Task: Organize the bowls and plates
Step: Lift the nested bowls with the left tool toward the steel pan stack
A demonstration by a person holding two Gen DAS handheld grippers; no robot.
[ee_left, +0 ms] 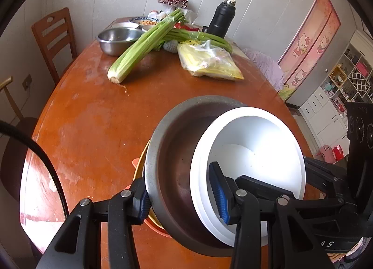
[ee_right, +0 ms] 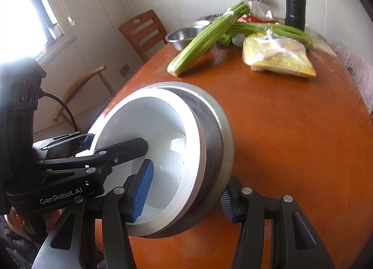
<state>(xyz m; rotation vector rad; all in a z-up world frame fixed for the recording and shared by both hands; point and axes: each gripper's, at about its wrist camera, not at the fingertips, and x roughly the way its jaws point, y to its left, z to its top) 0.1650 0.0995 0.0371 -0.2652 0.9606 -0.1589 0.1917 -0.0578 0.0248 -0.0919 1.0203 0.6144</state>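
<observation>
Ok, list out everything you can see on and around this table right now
metal bowl: one, grey, near table edge, straddled by both grippers
white bowl: one, nested in metal bowl
orange dish: one, under metal bowl, mostly hidden
steel basin: one, silver, far left
celery: two bunches, green, far side
plastic bag: one, yellow contents
black bottle: one, by wall
table: one, orange-brown
chair: one, wooden, behind table
left gripper: one, black
right gripper: one, black
</observation>
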